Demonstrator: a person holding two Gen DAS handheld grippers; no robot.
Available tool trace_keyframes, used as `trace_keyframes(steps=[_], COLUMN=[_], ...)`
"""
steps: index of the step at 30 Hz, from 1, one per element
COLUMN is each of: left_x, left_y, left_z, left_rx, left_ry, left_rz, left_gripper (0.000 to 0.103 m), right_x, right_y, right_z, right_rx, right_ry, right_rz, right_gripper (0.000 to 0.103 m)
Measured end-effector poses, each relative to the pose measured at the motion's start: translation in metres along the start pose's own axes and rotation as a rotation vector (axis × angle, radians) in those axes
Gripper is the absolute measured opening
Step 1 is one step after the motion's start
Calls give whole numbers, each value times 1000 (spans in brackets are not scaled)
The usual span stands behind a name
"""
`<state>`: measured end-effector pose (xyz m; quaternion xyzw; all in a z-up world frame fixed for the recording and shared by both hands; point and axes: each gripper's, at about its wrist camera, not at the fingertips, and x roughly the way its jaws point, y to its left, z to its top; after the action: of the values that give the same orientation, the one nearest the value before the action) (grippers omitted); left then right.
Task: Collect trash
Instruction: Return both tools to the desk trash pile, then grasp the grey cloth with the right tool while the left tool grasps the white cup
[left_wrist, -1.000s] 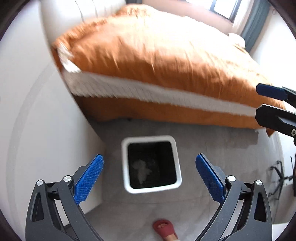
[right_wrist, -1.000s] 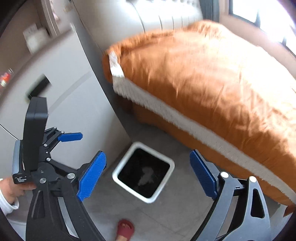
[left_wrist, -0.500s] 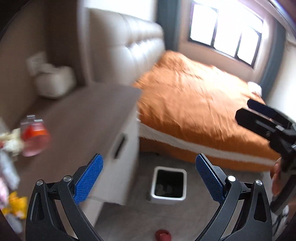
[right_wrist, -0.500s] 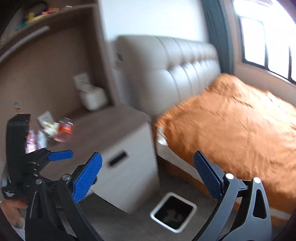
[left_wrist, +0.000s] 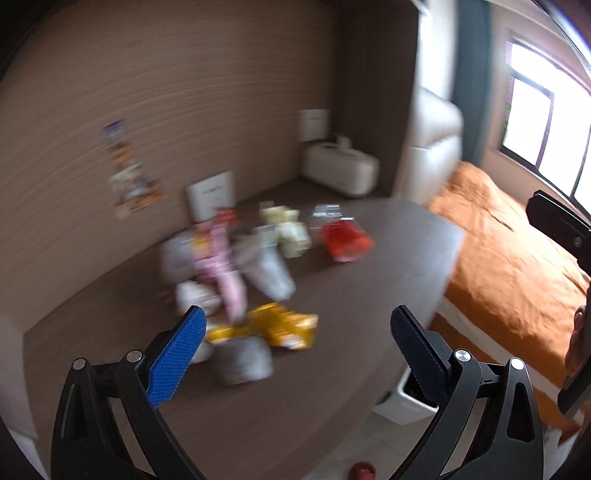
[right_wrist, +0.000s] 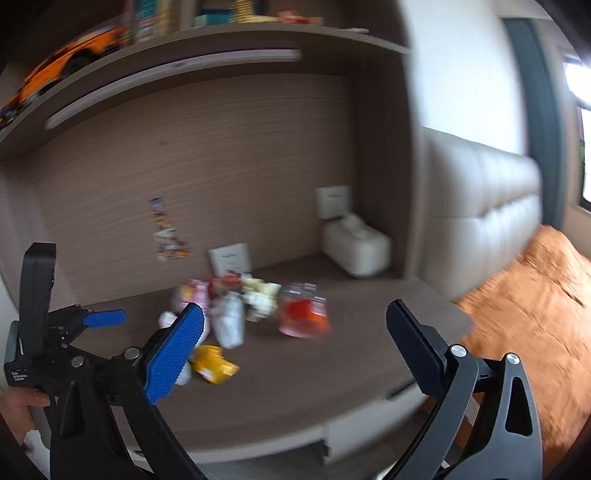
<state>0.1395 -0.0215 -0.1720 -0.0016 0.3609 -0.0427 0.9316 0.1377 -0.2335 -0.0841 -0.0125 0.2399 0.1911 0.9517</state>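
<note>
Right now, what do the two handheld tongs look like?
Both are alike: the left tongs and right tongs have black skeletal plastic arms with silver rivets, each ending in flat, ribbed blue pads. A small white printed label marks the left tool's black body.

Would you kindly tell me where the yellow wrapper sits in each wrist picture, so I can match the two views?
Left wrist: yellow wrapper lies low in the middle, on the brown counter, nearest piece of the pile.
Right wrist: yellow wrapper lies left of middle, just right of the blue left pad.
Shared landmark: the red-filled clear container, at the pile's right edge.
</note>
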Motion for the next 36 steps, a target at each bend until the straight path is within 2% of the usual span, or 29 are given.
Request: trace_keyframes(steps=[5,9,16,18,23,29,32,35,36], left_x=[-8,4,33,46,75,97,106,112,116], left_y=[62,97,121,126,129,132,131,130,129], left_z=[-16,-29,-43,-45,-46,-46,-46,-47,-47], left_rx=[-68,-86,-76,-87,-79,-43,-19,-8,0], left_ry=[0,22,69,89,118,133,145,155,163], left_rz=[37,42,1,-32,-74,-98,-104,-118,-124], left_gripper=[98,98,98,98,96,95,95,93,90], right_x=[31,50,87,97,123,152,166,180,185], right_y=[56,83,120,128,138,143,155,160,161], right_z=[3,-5,-35,-45,-75,-99,-106,-113,-115], right_rx=[-49,-57,-83,-92,-133,-143,-180,-184,-179], right_ry=[34,68,163,190,252,325,348,377,394], right_rz=[82,114,113,111,67,96,105,118,132], right_gripper=[98,98,98,98,98,97,85,68,57])
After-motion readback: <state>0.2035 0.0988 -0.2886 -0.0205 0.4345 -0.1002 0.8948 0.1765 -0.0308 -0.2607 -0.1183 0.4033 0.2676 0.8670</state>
